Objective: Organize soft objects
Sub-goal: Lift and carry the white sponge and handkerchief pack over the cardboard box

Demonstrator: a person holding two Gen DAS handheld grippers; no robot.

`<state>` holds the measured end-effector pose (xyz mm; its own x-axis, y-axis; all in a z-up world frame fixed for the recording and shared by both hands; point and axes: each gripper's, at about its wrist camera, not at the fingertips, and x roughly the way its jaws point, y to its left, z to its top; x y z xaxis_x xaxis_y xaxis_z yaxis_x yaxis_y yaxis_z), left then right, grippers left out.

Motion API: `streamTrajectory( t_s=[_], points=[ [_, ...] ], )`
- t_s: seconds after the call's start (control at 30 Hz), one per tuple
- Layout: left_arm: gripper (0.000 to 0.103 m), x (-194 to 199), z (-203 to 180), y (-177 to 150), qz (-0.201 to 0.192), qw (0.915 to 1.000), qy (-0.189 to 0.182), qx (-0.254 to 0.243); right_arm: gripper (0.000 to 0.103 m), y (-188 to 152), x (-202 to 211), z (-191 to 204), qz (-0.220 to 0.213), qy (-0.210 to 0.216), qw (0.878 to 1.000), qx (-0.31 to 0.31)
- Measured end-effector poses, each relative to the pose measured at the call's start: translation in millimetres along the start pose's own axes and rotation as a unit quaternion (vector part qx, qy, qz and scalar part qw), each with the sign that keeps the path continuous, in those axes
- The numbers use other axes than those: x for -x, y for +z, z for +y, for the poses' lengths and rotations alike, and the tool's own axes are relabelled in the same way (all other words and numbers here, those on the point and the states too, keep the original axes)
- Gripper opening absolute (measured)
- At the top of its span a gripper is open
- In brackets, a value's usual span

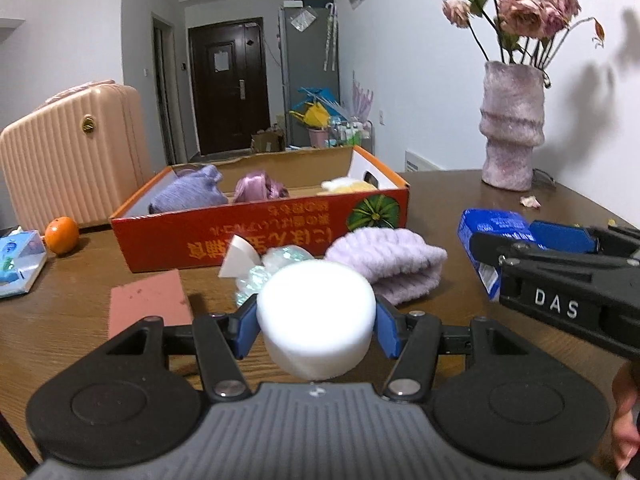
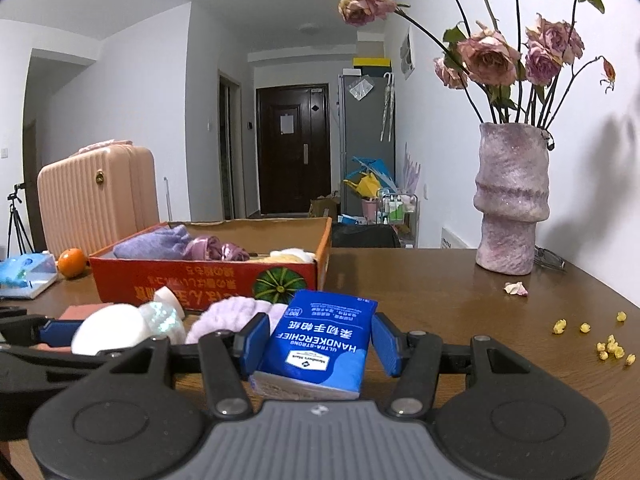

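Tissues in a light-blue pack [image 1: 18, 264] lie at the far left of the wooden table [image 1: 440, 208], with an orange [image 1: 61, 235] just beside them and a pink ribbed suitcase [image 1: 72, 152] behind. Next comes a pink foam block [image 1: 150, 304], flat on the wood. The left gripper [image 1: 316, 328] has its blue pads [image 1: 246, 330] clamped on a white foam cylinder [image 1: 316, 312], held just above the table. Directly ahead, a white wedge sponge [image 1: 238, 258], a clear crinkly wrapper [image 1: 276, 266] and a lilac knitted cloth [image 1: 392, 268] crowd the way to the orange cardboard box [image 1: 256, 236], which already holds a purple knit [image 1: 192, 192], a pink satin piece [image 1: 258, 186] and something pale yellow [image 1: 348, 185]. Further right, the right gripper [image 2: 316, 346] stands with fingers apart around a blue handkerchief pack [image 2: 320, 344]; its left pad looks to touch, the right stands clear. A vase of dried roses [image 2: 512, 200] sits at the far right, near scattered petals [image 2: 610, 346].
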<state>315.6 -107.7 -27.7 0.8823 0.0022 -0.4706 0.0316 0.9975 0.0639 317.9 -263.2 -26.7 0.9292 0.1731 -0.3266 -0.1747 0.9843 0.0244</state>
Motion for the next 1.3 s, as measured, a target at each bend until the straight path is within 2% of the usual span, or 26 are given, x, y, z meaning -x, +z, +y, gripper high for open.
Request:
streamTrajectory(
  t_s=[0.03, 0.1, 0.33, 0.37, 0.5, 0.53, 0.7, 0.77, 0.8, 0.83, 1.13, 1.3],
  points=[
    [0.059, 0.5, 1.9, 0.9, -0.002, 1.0000, 0.004, 0.001, 0.055, 0.1, -0.2, 1.9, 0.000, 0.000, 1.000, -0.002],
    [0.059, 1.9, 8.4, 3.0, -0.006, 0.9999, 0.007, 0.008, 0.042, 0.5, -1.0, 6.5, 0.000, 0.001, 1.000, -0.004],
    [0.059, 3.6, 36.1, 7.6, -0.015, 0.9992, 0.023, 0.028, 0.041, 0.5, -4.5, 22.0, 0.009, 0.005, 1.000, -0.004],
    [0.059, 3.4, 40.3, 7.6, -0.013, 0.9992, 0.023, 0.029, 0.042, 0.2, -4.5, 22.3, 0.014, 0.003, 1.000, -0.004],
    [0.059, 4.2, 50.2, 5.9, -0.009, 0.9993, 0.015, 0.032, 0.070, -3.2, -13.0, 17.4, 0.058, -0.032, 0.998, -0.004],
    [0.059, 4.4, 51.8, 5.5, -0.007, 0.9994, 0.013, 0.031, 0.073, -4.6, -17.4, 14.8, 0.076, -0.034, 0.996, -0.009],
    [0.059, 3.9, 56.1, 3.0, 0.001, 0.9995, 0.001, 0.032, 0.073, -12.9, -36.9, 5.2, 0.140, -0.053, 0.988, -0.028],
    [0.059, 3.1, 56.2, 2.8, 0.002, 0.9995, 0.001, 0.031, 0.071, -14.8, -38.7, 3.5, 0.148, -0.047, 0.987, -0.034],
    [0.059, 3.3, 56.0, 2.7, 0.002, 0.9995, 0.001, 0.031, 0.062, -15.0, -38.5, 3.1, 0.149, -0.043, 0.987, -0.037],
    [0.059, 3.7, 55.8, 2.7, 0.001, 0.9995, 0.001, 0.030, 0.059, -15.0, -38.1, 3.0, 0.151, -0.039, 0.987, -0.038],
    [0.059, 4.4, 55.0, 2.6, -0.003, 0.9996, 0.002, 0.029, 0.054, -10.1, -31.0, 4.4, 0.135, -0.034, 0.989, -0.041],
    [0.059, 5.6, 55.7, 4.1, -0.006, 0.9995, 0.002, 0.031, 0.054, -2.9, -20.7, 6.9, 0.103, -0.028, 0.993, -0.040]
  ],
)
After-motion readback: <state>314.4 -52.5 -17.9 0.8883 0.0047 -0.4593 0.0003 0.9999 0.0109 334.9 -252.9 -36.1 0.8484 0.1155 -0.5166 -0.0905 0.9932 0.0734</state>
